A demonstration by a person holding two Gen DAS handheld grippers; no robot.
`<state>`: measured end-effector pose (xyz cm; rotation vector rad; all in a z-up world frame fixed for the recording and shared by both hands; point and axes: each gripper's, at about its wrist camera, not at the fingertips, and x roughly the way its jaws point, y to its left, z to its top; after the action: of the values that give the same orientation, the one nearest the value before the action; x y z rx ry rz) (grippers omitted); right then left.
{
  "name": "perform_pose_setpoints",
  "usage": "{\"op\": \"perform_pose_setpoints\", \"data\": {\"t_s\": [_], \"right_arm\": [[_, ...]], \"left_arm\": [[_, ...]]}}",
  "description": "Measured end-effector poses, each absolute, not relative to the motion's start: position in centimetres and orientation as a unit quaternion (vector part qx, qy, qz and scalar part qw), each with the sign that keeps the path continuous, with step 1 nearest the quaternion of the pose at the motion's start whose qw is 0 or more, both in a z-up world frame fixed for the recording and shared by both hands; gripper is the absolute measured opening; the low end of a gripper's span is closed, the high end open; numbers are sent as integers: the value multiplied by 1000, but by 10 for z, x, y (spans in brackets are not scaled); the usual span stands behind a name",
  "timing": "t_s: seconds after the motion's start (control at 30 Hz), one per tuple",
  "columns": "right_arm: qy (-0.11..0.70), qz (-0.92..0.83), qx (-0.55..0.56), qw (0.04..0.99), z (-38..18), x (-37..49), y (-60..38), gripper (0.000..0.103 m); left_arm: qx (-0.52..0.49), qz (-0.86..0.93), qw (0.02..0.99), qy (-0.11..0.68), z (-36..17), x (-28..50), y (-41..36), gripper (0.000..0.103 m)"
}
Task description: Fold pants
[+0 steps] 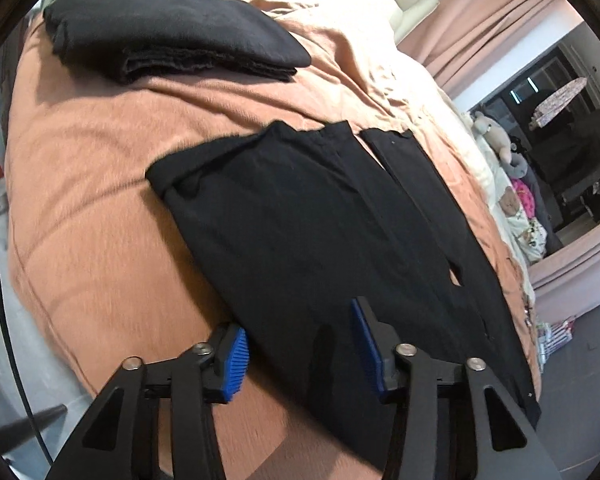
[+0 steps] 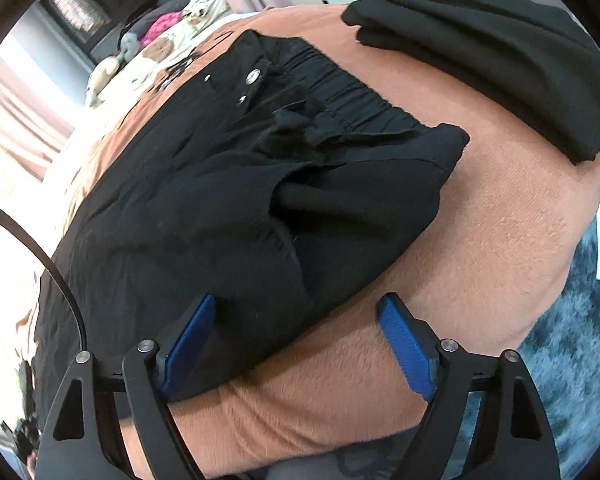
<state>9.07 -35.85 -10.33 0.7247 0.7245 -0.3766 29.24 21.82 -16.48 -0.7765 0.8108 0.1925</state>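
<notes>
Black pants (image 1: pixel 300 208) lie flat on a bed covered by an orange-brown blanket (image 1: pixel 80 180), the leg ends pointing away in the left wrist view. My left gripper (image 1: pixel 300 354) hovers over the near edge of the legs, jaws apart, with cloth lying between the blue pads (image 1: pixel 234 364) and none pinched. In the right wrist view the pants (image 2: pixel 220 200) show their elastic waistband and a metal button (image 2: pixel 255 76). My right gripper (image 2: pixel 298 346) stands wide open over the near hip edge: one pad is over the cloth, the other over the blanket (image 2: pixel 480 240).
A folded black garment (image 1: pixel 172 40) (image 2: pixel 500 40) lies further up the bed. Soft toys (image 1: pixel 496 136) and printed bedding line the far side by pink curtains (image 1: pixel 492 20). A black cable (image 1: pixel 4 300) hangs at the left. A grey-blue rug (image 2: pixel 572 360) covers the floor.
</notes>
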Motion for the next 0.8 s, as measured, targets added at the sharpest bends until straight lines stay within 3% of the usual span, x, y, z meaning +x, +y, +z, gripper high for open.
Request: {"op": "perform_pose_setpoints", "data": {"t_s": [0.03, 0.1, 0.17, 0.3, 0.37, 0.47, 0.57, 0.8], "right_arm": [[341, -181, 349, 854, -104, 93, -361, 79], [329, -181, 360, 854, -104, 95, -366, 72], [319, -167, 375, 855, -105, 96, -369, 61], [306, -154, 399, 851, -111, 98, -378, 50], [299, -151, 405, 851, -113, 97, -383, 32], [279, -131, 412, 857, -110, 93, -387, 17], [256, -110, 414, 867, -101, 89, -391, 10], [203, -80, 406, 887, -68, 76, -395, 6]], "left_arm": [[-362, 95, 843, 387, -164, 296, 220, 26], [-357, 100, 842, 392, -165, 302, 224, 9], [-361, 96, 841, 392, -166, 306, 227, 7], [-337, 89, 855, 384, -152, 312, 222, 6], [-335, 82, 860, 375, -143, 314, 221, 6], [-336, 76, 864, 367, -132, 323, 220, 5], [-331, 69, 871, 356, -116, 329, 216, 3], [-316, 61, 887, 332, -75, 347, 207, 2]]}}
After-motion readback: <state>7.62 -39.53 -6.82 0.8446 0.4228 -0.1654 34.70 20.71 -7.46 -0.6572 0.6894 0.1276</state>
